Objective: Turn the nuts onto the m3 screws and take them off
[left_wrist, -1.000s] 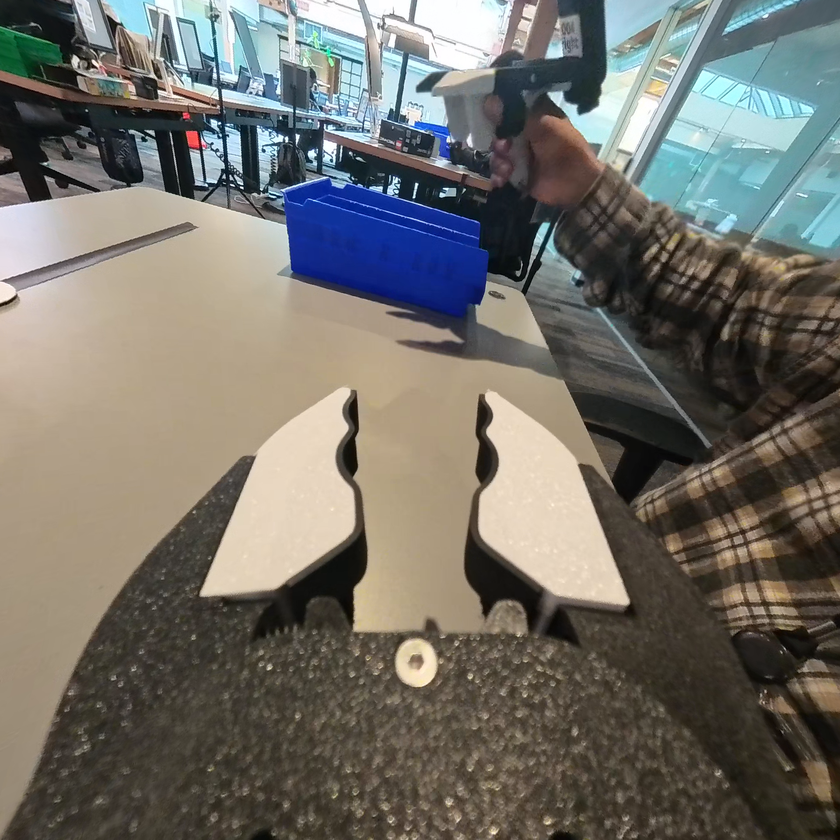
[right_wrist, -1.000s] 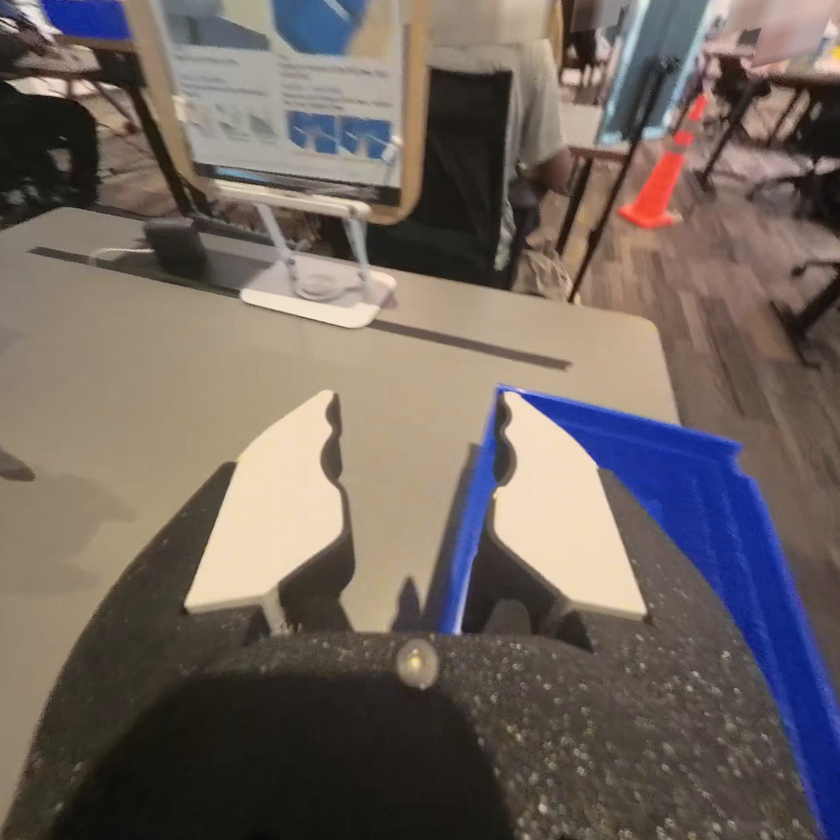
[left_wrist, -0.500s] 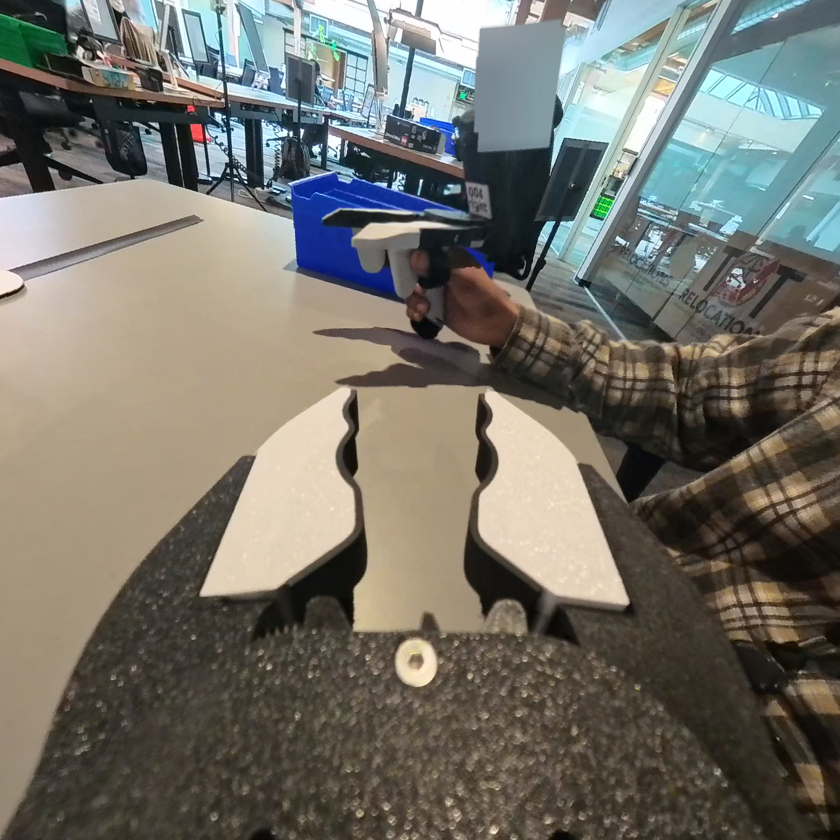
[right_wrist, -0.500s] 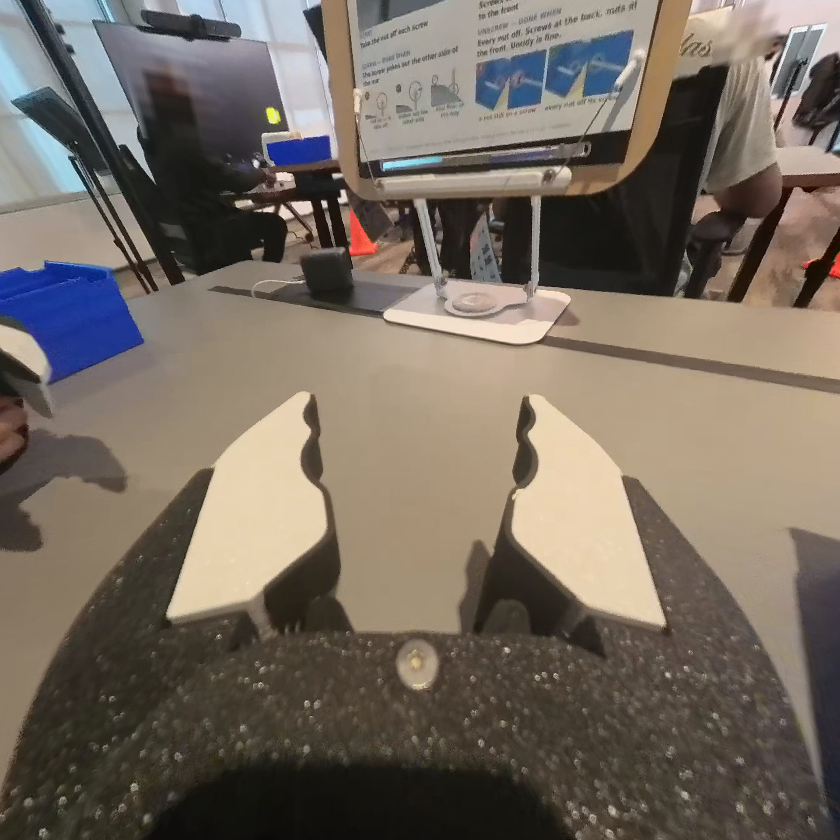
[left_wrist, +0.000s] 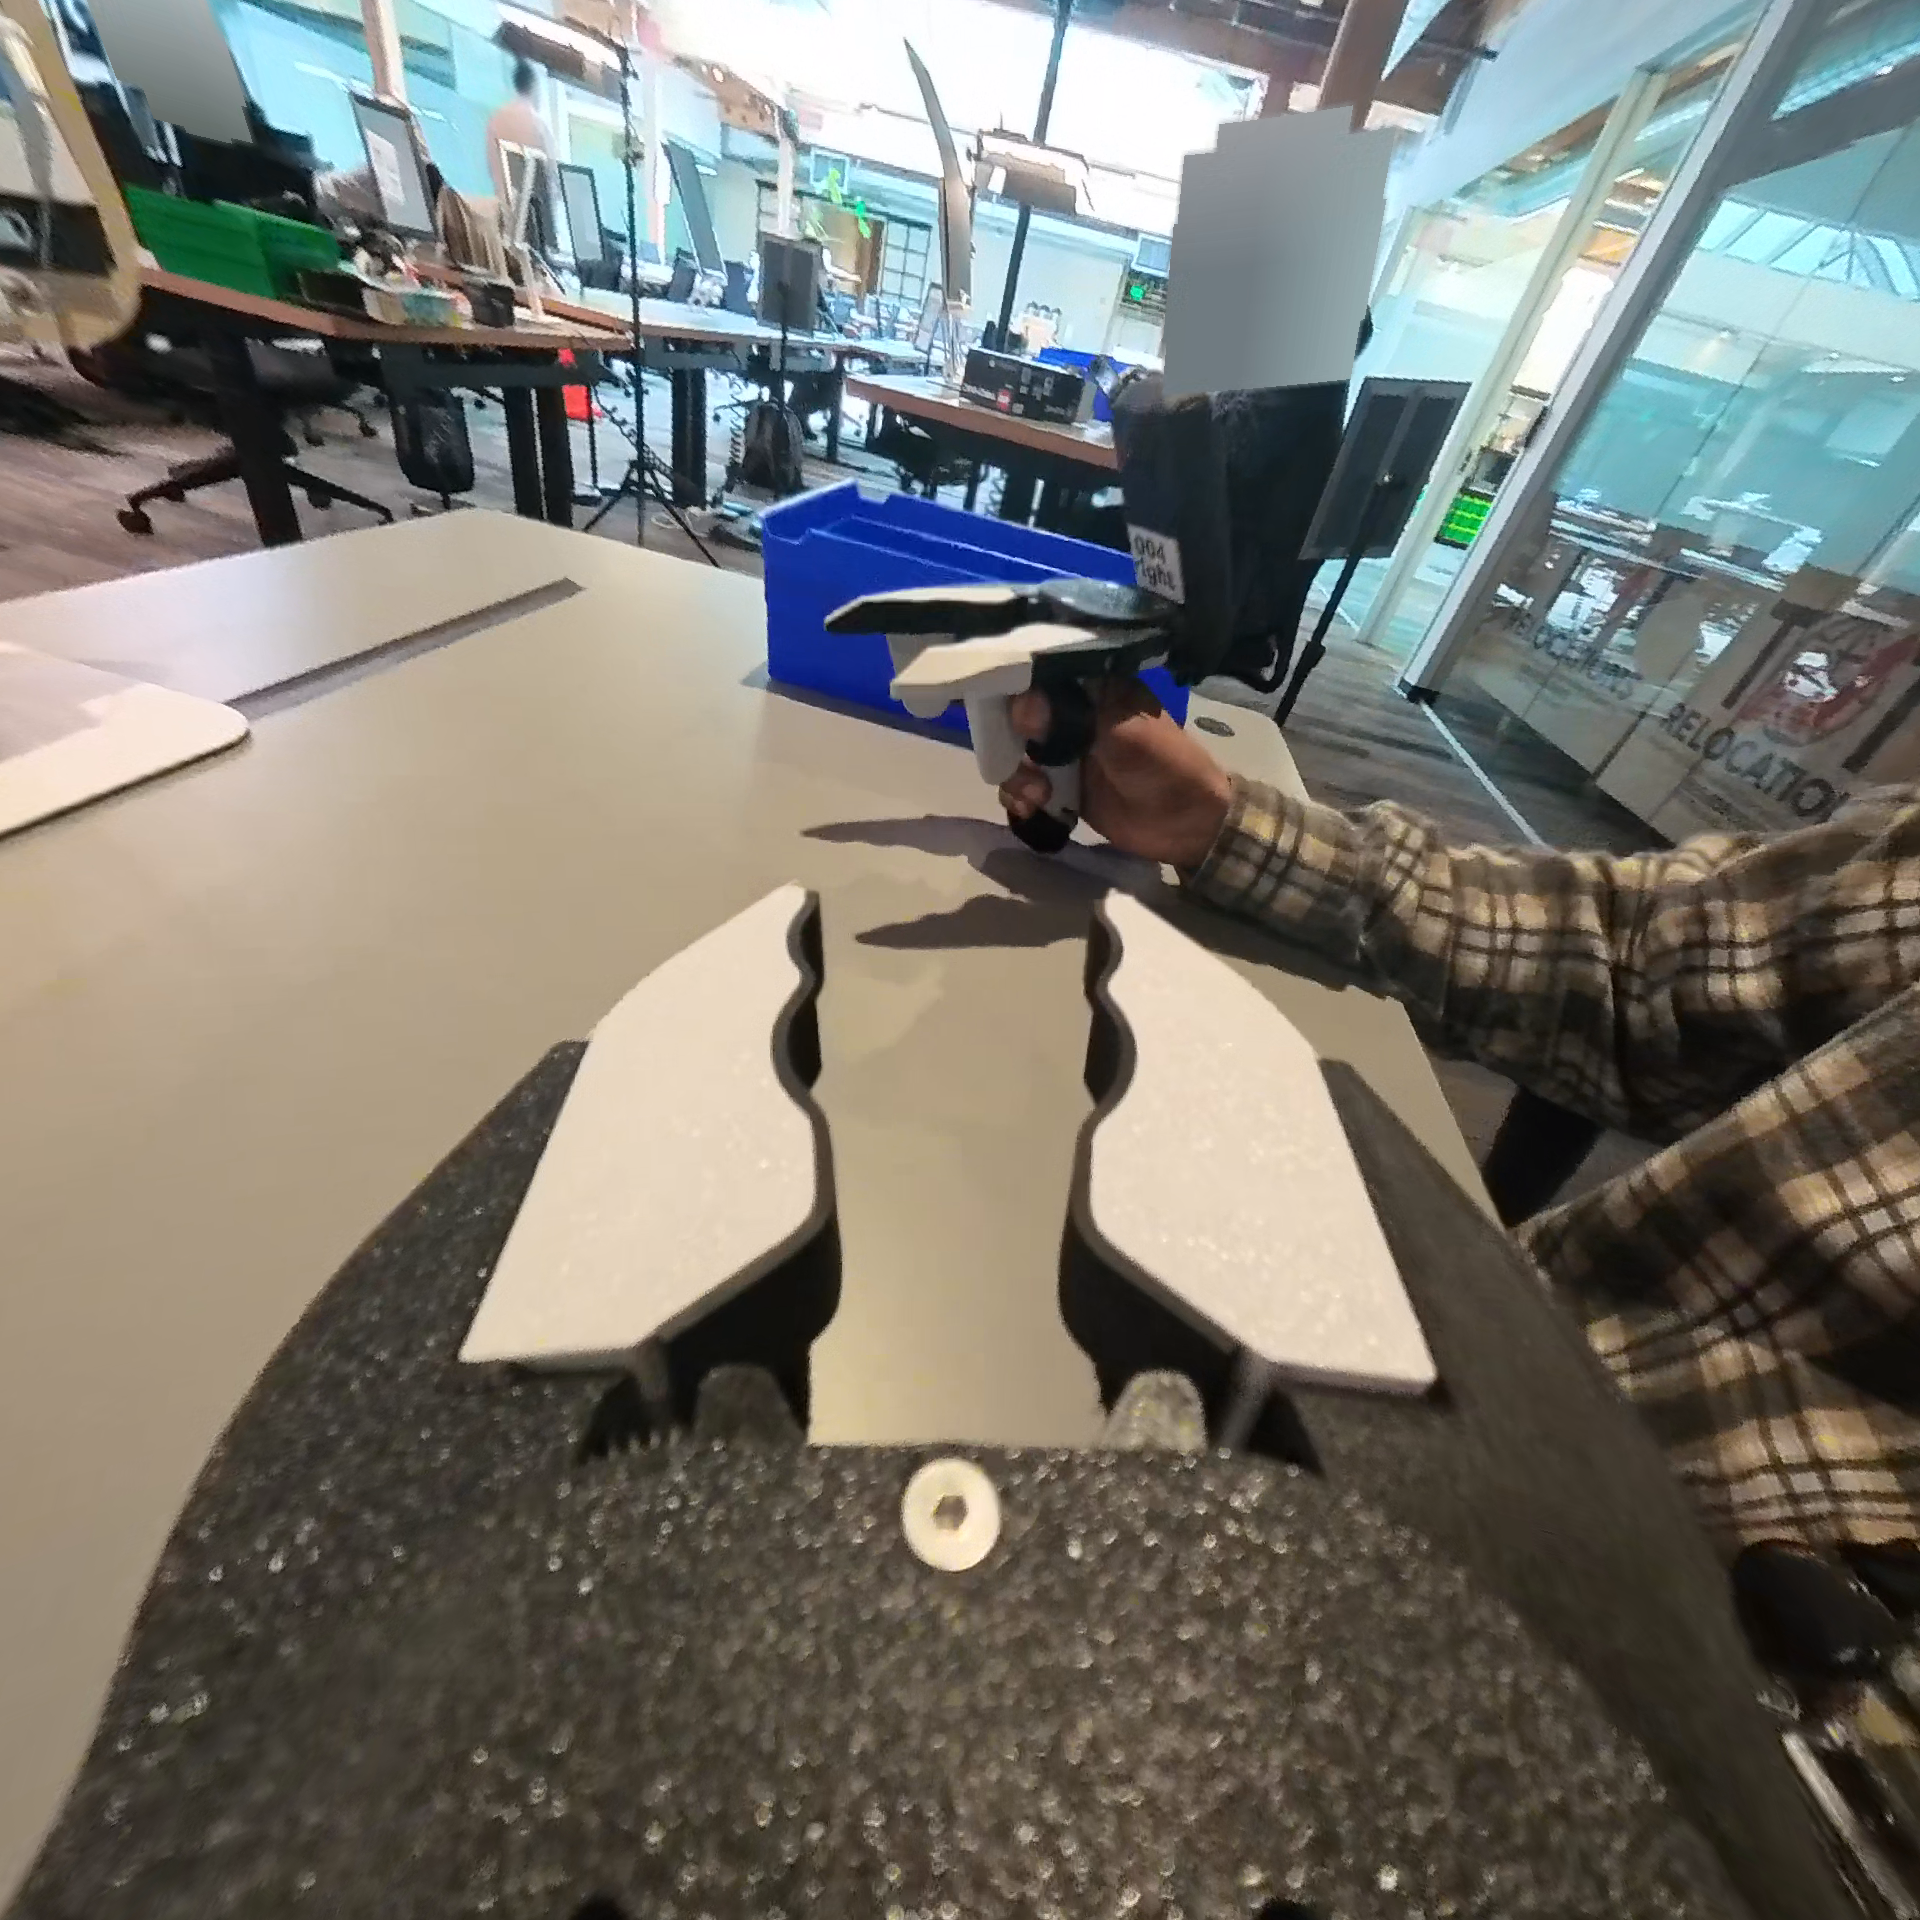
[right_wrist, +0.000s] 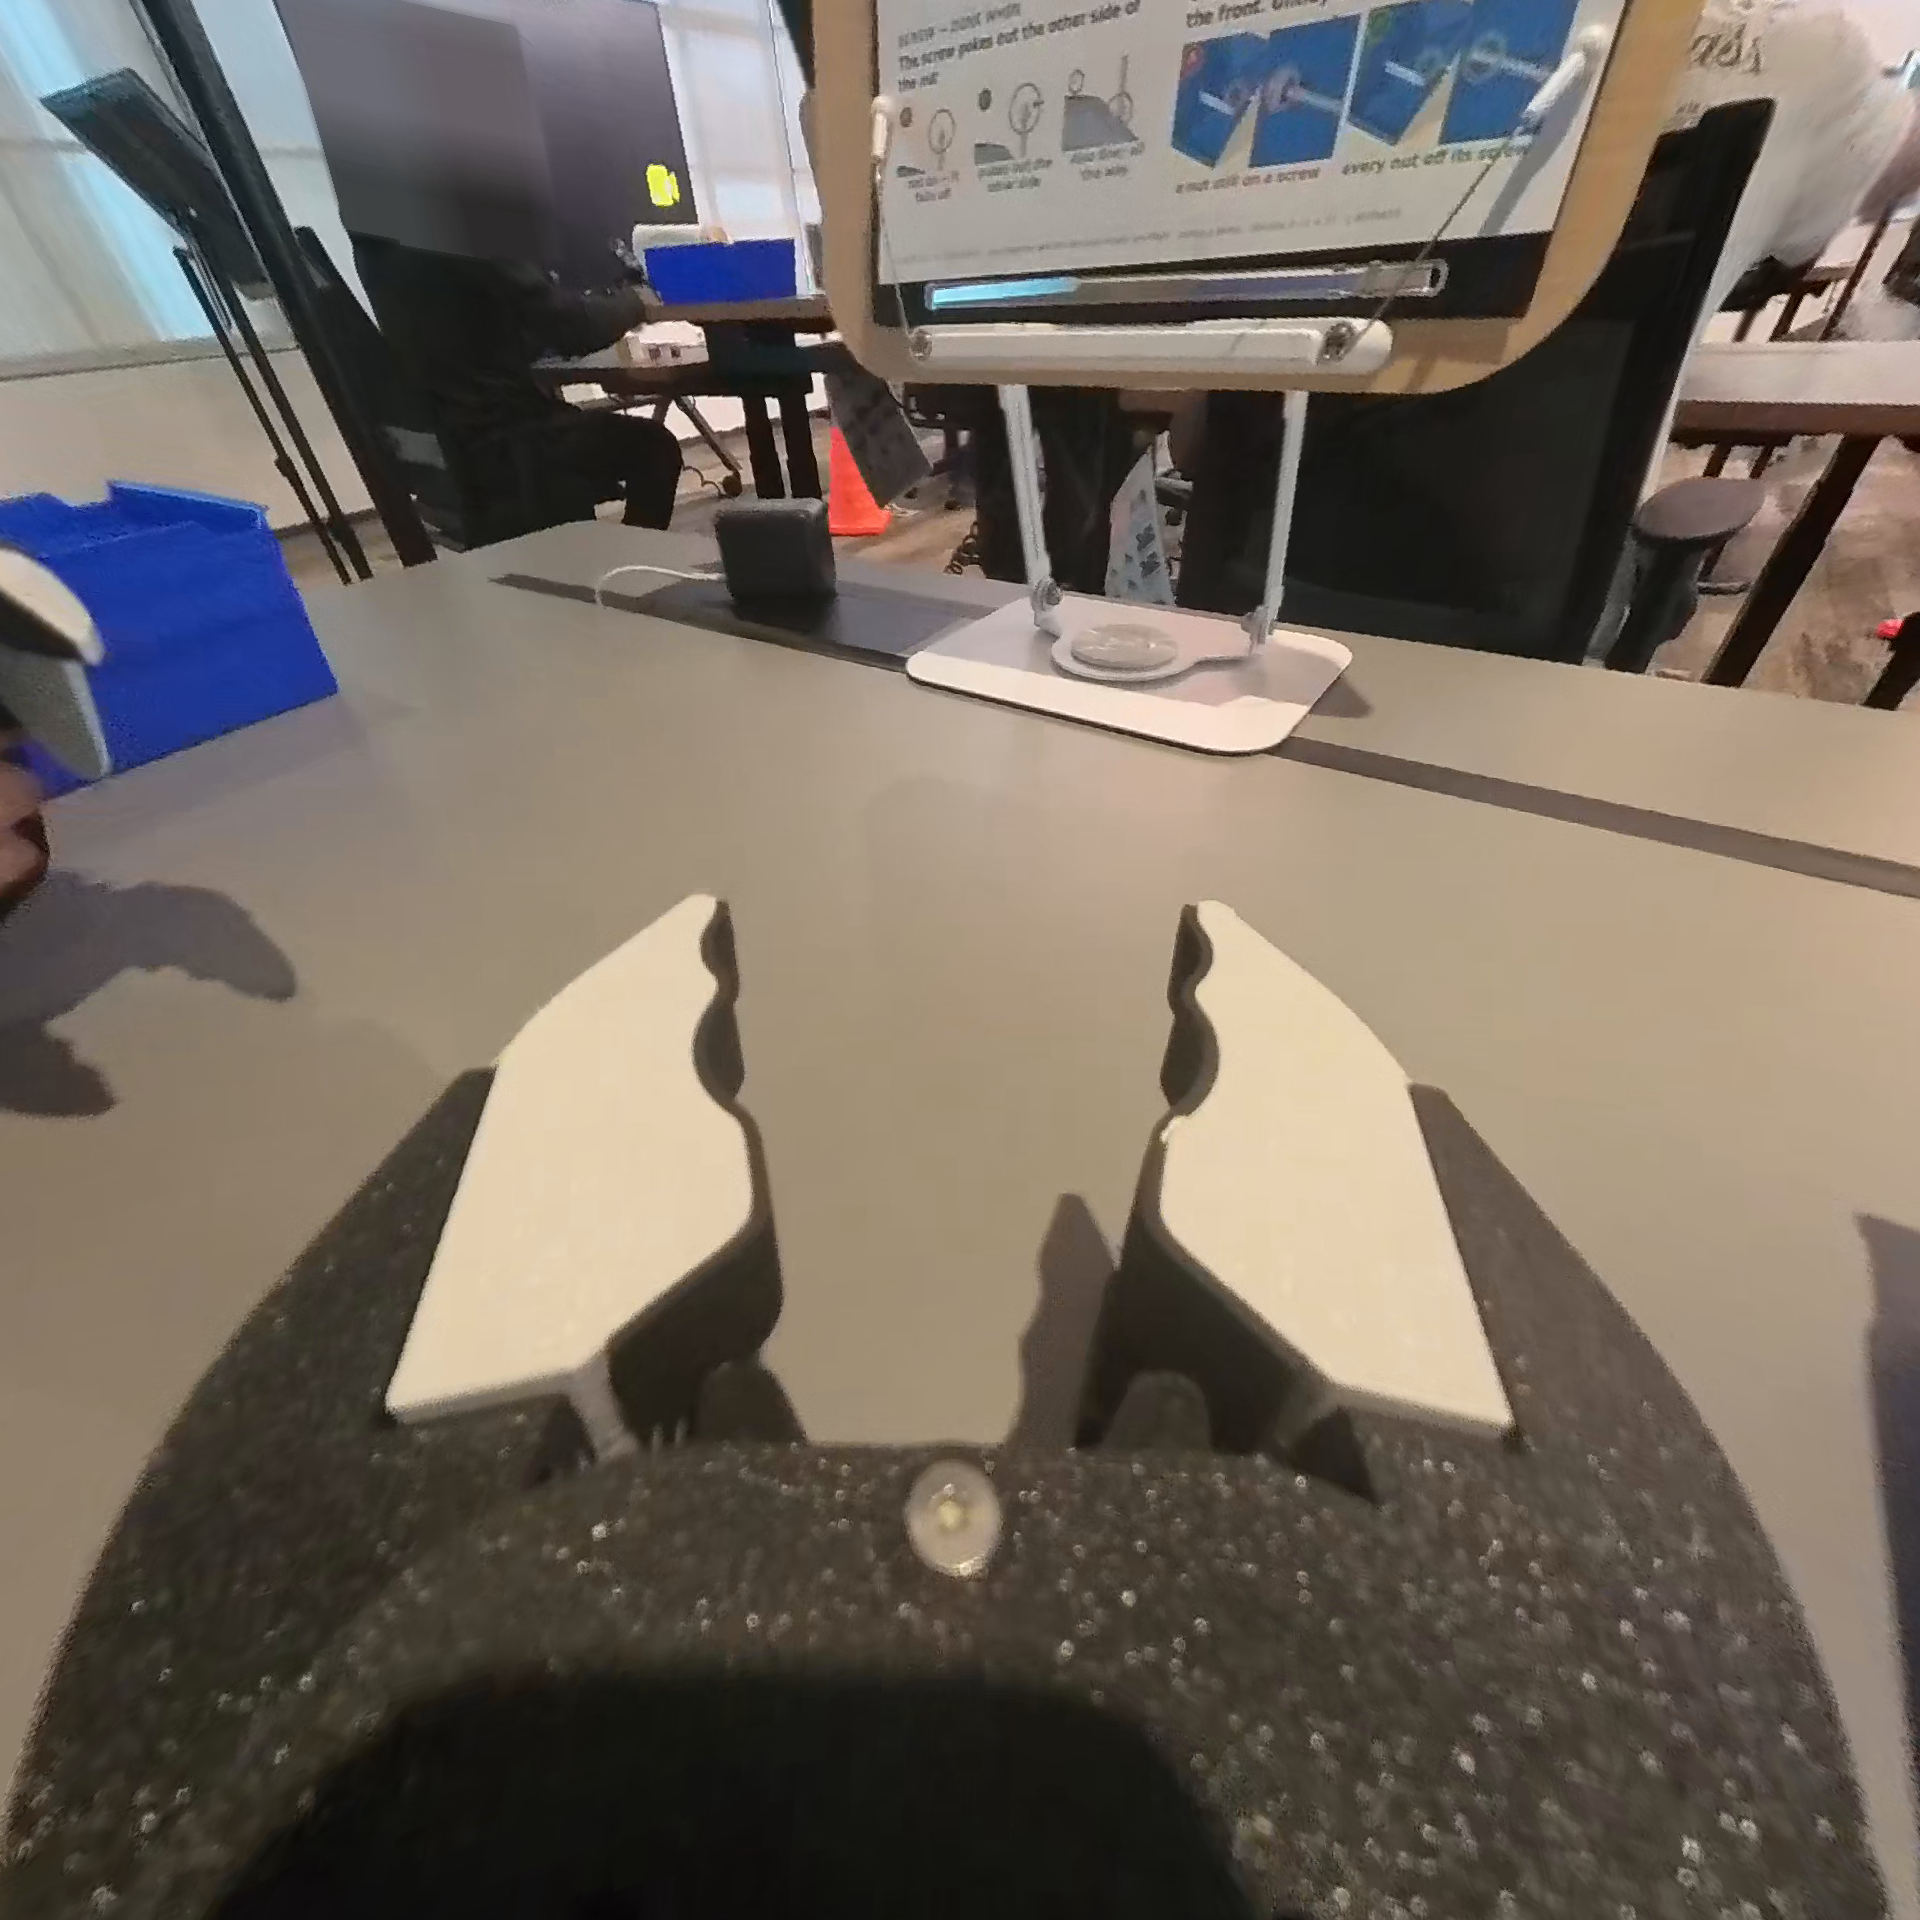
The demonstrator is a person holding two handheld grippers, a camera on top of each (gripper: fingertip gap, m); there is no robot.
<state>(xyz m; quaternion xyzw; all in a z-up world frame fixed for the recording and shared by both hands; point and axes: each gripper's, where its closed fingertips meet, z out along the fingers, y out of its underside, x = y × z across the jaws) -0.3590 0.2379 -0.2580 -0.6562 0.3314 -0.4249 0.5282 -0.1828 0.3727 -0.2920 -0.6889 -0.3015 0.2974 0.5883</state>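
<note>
- Nuts and m3 screws: none visible in either view. The only container in sight is the blue bin [left_wrist: 940, 592], so if they are inside it, the angle hides them.
- Blue bin stands on the far part of the grey bench [left_wrist: 395, 883], near its far edge. Top is open and an inner divider wall shows in the left wrist view; contents cannot be made out. In the right wrist view the bin [right_wrist: 177, 623] sits at far left, only its outer wall facing the camera.
- Right tongs [left_wrist: 883, 649] are held by a hand [left_wrist: 1122, 779] in a plaid sleeve [left_wrist: 1507, 935], just in front of the bin and above the bench. In their own view the right tongs [right_wrist: 956, 925] are spread wide with nothing between the fingers, only bare bench under them.
- Left tongs [left_wrist: 951, 914] are parted too, gap narrower than the right pair, holding nothing; they hover over bare bench and point toward the hand and bin.
- A second blue bin [right_wrist: 722, 272] sits on a background desk; contents not visible.
- Tablet [right_wrist: 1226, 156] on a white stand [right_wrist: 1132, 670] stands at the far side of the bench, with a small black box [right_wrist: 774, 561] and white cable just to its left.
</note>
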